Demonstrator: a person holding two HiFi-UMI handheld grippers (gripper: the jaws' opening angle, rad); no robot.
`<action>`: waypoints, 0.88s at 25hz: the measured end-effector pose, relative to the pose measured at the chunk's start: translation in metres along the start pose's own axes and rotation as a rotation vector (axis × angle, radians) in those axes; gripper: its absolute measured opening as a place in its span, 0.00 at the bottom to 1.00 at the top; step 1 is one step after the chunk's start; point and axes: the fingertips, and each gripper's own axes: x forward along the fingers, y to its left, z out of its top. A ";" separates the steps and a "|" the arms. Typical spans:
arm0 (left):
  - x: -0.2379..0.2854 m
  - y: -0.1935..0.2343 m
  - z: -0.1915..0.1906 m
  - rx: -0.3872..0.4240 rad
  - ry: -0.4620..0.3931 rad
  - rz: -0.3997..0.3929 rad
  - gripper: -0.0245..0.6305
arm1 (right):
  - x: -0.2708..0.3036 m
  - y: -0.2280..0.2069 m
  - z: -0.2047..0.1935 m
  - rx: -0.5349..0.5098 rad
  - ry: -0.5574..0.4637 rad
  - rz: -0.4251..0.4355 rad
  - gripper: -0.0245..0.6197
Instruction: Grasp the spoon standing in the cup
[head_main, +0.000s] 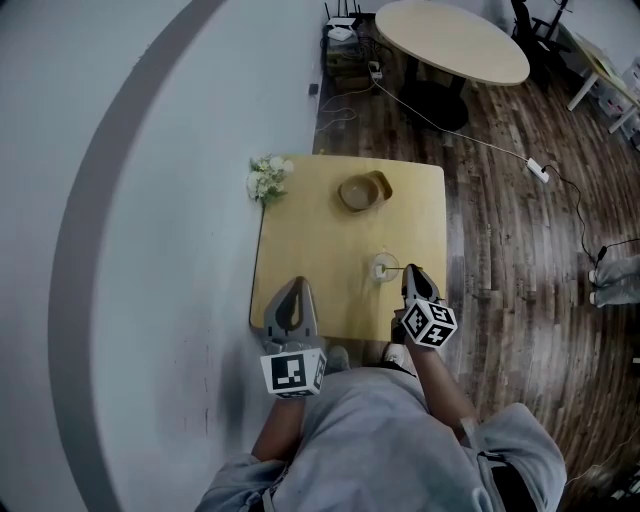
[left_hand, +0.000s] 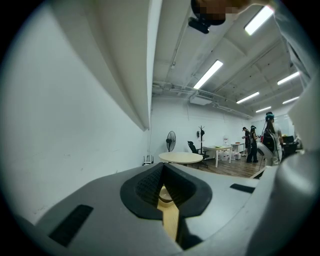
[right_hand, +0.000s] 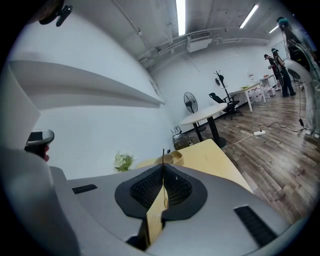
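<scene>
Your right gripper (right_hand: 163, 182) is clamped on the thin dark metal spoon (right_hand: 163, 156). In the right gripper view only the tip of the handle shows. It sticks straight up above the pinched pads, and the rest is hidden.

The small clear glass cup (head_main: 384, 268) cannot be seen there at all. The head view shows it near the front right of the square yellow wooden table (head_main: 310, 250). The spoon is a faint line that leans from the cup toward your right gripper. Its scoop end is too small to make out.

Your left gripper (left_hand: 162, 189) is closed on nothing, over the table's front left. Through its slit you see a bit of the round brown bowl (left_hand: 165, 196). The white flower bunch (right_hand: 123, 161) shows in the right gripper view, not in the left one.
</scene>
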 end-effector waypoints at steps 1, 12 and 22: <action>-0.001 -0.003 0.001 -0.001 -0.002 -0.007 0.04 | -0.006 0.004 0.008 -0.001 -0.017 0.007 0.04; -0.005 -0.035 0.008 -0.004 -0.035 -0.064 0.04 | -0.072 0.030 0.094 -0.066 -0.221 0.070 0.04; 0.004 -0.061 0.020 0.004 -0.081 -0.102 0.04 | -0.111 0.040 0.138 -0.244 -0.345 0.070 0.04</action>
